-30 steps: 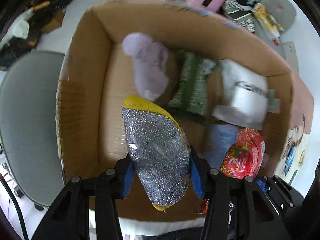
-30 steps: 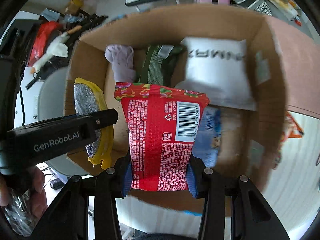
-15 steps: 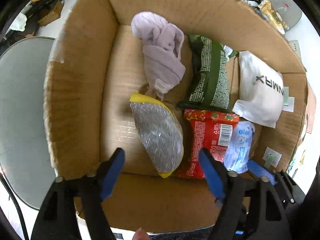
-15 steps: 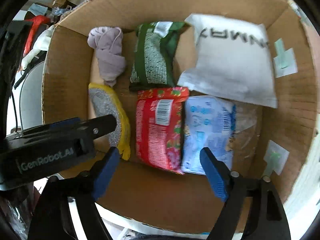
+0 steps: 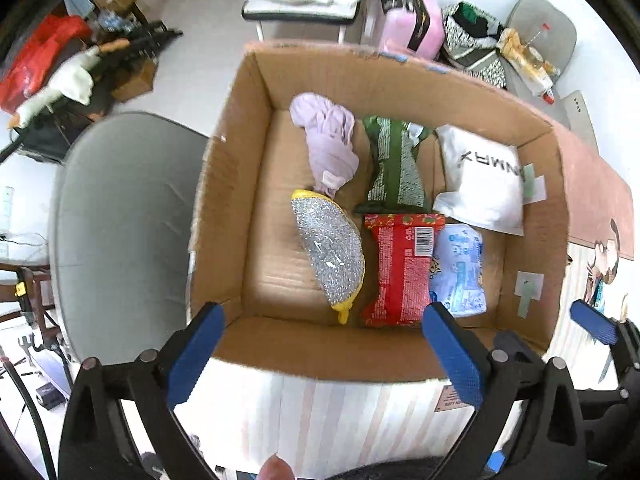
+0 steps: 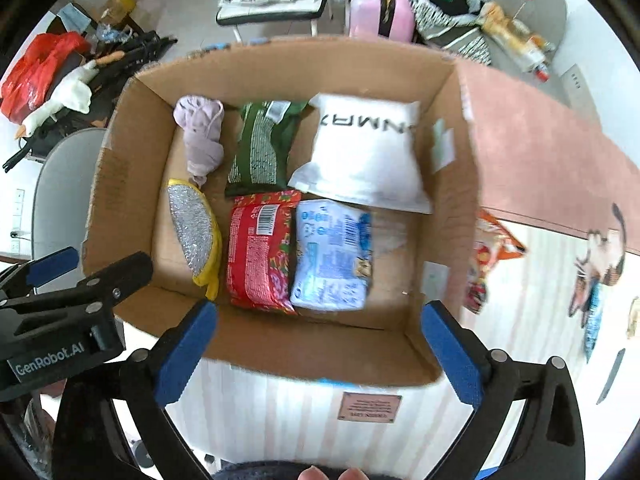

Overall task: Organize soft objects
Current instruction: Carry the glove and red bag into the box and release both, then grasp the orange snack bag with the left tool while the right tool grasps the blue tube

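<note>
Both the left gripper (image 5: 322,350) and right gripper (image 6: 318,354) are wide open, holding nothing. Past their fingertips, the cardboard box (image 5: 224,216) holds soft packets.

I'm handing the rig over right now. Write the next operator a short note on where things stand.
Left gripper: open, empty, above the box's near wall.
Right gripper: open, empty, same height.
In the cardboard box: lilac cloth, green packet, white pouch in the far row; silver scrubber, red packet, blue packet in the near row.
Done: six items packed.
Left: an orange packet lies outside, right of the box; probably next.
</note>
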The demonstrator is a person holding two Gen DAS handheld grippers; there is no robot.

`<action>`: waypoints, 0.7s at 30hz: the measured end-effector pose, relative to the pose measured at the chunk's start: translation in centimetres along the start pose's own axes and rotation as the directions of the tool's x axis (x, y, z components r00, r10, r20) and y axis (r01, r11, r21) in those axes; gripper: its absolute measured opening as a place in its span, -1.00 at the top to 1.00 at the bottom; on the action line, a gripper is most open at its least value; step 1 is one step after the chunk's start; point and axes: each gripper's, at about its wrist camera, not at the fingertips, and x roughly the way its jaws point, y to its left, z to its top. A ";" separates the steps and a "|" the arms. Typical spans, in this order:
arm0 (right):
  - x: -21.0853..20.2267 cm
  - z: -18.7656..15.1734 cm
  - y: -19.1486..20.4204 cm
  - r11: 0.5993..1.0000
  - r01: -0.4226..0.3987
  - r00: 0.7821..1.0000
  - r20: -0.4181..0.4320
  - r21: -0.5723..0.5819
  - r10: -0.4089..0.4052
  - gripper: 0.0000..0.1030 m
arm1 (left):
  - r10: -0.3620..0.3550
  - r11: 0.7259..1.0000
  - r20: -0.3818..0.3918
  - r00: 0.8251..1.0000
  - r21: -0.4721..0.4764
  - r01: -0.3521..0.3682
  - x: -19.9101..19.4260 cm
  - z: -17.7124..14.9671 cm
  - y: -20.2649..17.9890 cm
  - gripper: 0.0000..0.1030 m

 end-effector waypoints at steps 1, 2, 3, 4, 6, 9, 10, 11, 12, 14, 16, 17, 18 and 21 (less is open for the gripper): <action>-0.8 -0.4 -0.1 1.000 0.004 1.000 0.013 0.000 -0.004 -1.00 | 0.002 1.000 0.017 1.000 0.000 -0.002 -0.5 -0.1 -0.1 -0.97; -1.7 -0.9 -0.4 1.000 0.005 1.000 0.029 0.002 -0.005 -1.00 | 0.005 1.000 0.032 0.999 0.000 -0.005 -0.6 -0.2 -0.1 -0.97; -2.7 -1.2 -0.5 1.000 0.002 0.999 0.040 0.000 -0.002 -1.00 | 0.007 1.000 0.052 0.999 0.001 -0.007 -1.6 -0.7 -0.1 -0.97; -3.3 -1.7 -0.6 1.000 0.002 0.998 0.055 -0.004 -0.002 -1.00 | 0.005 1.000 0.064 0.998 0.000 -0.006 -1.9 -0.9 -0.5 -0.97; -4.9 -2.7 -0.7 1.000 0.006 0.996 0.091 -0.012 -0.005 -1.00 | 0.009 1.000 0.093 0.996 0.008 -0.010 -3.1 -1.6 -0.8 -0.97; -6.7 -4.1 -0.8 1.000 -0.005 0.992 0.128 -0.014 0.007 -1.00 | -0.001 1.000 0.124 0.992 0.019 -0.001 -5.0 -2.8 -1.3 -0.97; -7.0 -4.4 -0.8 1.000 -0.015 0.991 0.132 -0.014 0.017 -1.00 | 0.000 1.000 0.132 0.991 0.021 -0.003 -5.3 -3.1 -1.5 -0.97; -7.3 -4.7 -0.8 0.999 -0.029 0.990 0.136 -0.014 0.030 -1.00 | -0.005 1.000 0.140 0.990 0.018 0.002 -5.8 -3.4 -1.5 -0.97; -7.8 -5.0 -0.9 0.999 -0.038 0.989 0.140 -0.013 0.039 -1.00 | -0.007 1.000 0.150 0.989 0.013 0.005 -6.3 -3.7 -1.6 -0.97; -8.4 -5.6 -1.0 0.998 -0.055 0.987 0.152 -0.011 0.056 -1.00 | -0.006 1.000 0.165 0.986 0.010 0.004 -7.0 -4.1 -1.9 -0.98; -8.8 -6.0 -1.2 0.998 -0.068 0.986 0.153 -0.011 0.069 -1.00 | 0.001 1.000 0.181 0.984 0.011 -0.003 -7.7 -4.5 -2.3 -0.98; -8.9 -6.1 -1.5 0.997 -0.078 0.985 0.154 -0.005 0.078 -1.00 | 0.008 1.000 0.185 0.983 0.015 -0.011 -8.0 -4.5 -2.5 -0.98; -9.1 -6.3 -2.0 0.995 -0.096 0.983 0.156 0.006 0.094 -1.00 | 0.011 1.000 0.188 0.982 0.019 -0.015 -8.3 -4.6 -2.8 -0.98; -9.8 -6.6 -3.9 0.989 -0.138 0.977 0.170 0.044 0.128 -1.00 | 0.028 0.998 0.221 0.975 0.048 -0.040 -9.4 -4.3 -4.5 -0.97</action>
